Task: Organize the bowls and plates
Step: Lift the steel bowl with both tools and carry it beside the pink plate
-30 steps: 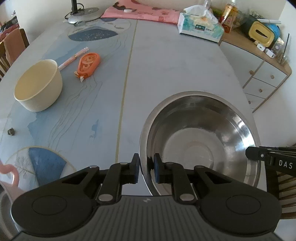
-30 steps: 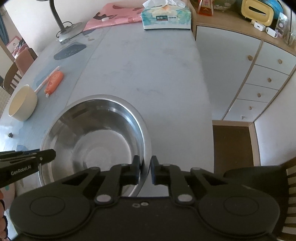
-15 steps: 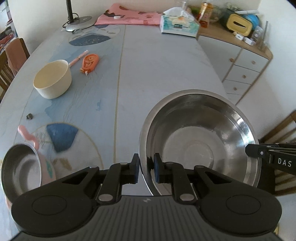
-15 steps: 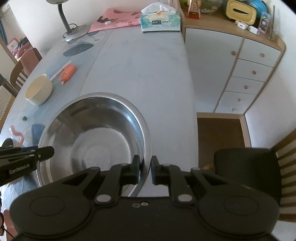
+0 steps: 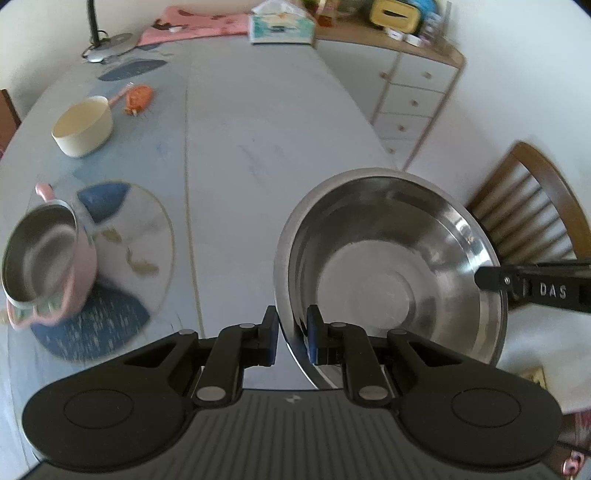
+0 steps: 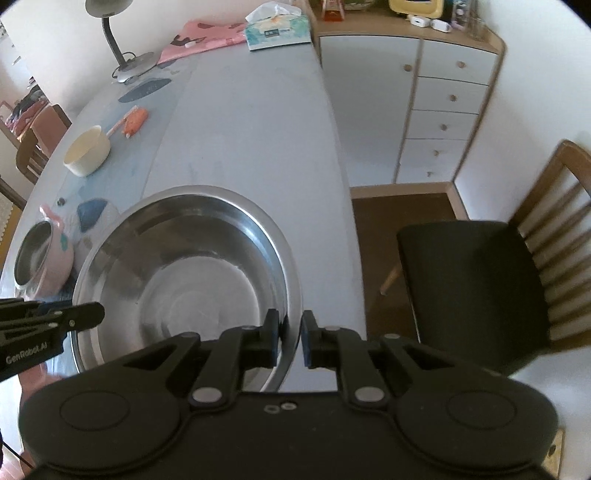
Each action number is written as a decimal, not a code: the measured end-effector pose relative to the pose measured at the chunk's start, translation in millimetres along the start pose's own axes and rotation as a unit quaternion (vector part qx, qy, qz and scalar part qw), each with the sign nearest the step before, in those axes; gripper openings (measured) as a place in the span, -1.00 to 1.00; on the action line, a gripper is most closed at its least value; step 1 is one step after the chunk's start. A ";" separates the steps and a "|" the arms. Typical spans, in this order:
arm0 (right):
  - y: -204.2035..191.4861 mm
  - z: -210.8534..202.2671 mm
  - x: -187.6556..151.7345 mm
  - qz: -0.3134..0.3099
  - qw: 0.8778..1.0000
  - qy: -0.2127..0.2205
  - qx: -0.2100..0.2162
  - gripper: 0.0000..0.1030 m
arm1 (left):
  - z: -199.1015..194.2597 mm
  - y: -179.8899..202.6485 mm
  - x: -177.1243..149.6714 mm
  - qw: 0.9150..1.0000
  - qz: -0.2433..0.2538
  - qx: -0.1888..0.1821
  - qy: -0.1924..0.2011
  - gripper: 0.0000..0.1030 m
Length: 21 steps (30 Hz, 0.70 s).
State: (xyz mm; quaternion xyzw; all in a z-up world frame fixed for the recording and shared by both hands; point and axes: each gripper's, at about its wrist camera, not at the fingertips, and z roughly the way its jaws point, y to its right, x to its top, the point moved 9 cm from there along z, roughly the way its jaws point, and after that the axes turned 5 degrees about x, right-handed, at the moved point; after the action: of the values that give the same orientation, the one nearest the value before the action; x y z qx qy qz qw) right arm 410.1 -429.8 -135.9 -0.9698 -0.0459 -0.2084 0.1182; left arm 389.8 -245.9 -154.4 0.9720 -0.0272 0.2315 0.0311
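A large steel bowl (image 5: 388,266) (image 6: 184,273) hangs above the near right part of the table, held from both sides. My left gripper (image 5: 291,332) is shut on its left rim, and my right gripper (image 6: 290,338) is shut on its right rim. A pink pot with a steel inside (image 5: 48,258) (image 6: 40,258) stands on a round blue placemat (image 5: 122,266) at the near left. Farther back on the left sits a cream bowl (image 5: 82,126) (image 6: 87,150).
An orange tool (image 5: 138,98) and a pink pen lie behind the cream bowl. A lamp base (image 6: 133,68), pink cloth (image 6: 199,38) and tissue box (image 6: 277,31) stand at the table's far end. A white drawer cabinet (image 6: 443,107) and a wooden chair (image 6: 480,288) are on the right.
Both grippers have carried the steel bowl up and back toward the table's near edge. The pink pot, the placemat and the chair have come into view.
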 end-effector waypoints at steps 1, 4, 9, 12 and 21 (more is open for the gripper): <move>1.4 -4.0 -8.1 0.003 1.000 0.001 -0.002 -0.75 | -2.6 2.3 -8.0 1.000 0.004 -0.005 -0.003 -0.72; 5.1 -10.8 -32.6 0.014 1.000 -0.003 -0.006 -0.75 | -8.9 10.0 -32.5 1.000 0.016 -0.019 -0.011 -0.72; 9.4 -13.8 -73.3 0.029 0.999 -0.016 -0.014 -0.75 | -11.9 19.4 -71.8 0.999 0.037 -0.026 -0.028 -0.72; 9.4 -13.7 -90.1 0.031 0.999 -0.023 -0.020 -0.75 | -11.1 21.6 -90.5 0.998 0.043 -0.032 -0.038 -0.71; 9.2 -11.7 -127.7 0.038 0.999 -0.032 -0.022 -0.75 | -7.9 23.2 -121.8 0.997 0.055 -0.040 -0.046 -0.71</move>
State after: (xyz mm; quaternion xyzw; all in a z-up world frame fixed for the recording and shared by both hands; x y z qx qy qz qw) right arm 290.6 -446.7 -180.4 -0.9794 -0.0083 -0.1736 0.1030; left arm 276.1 -263.7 -201.3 0.9766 -0.0910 0.1868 0.0560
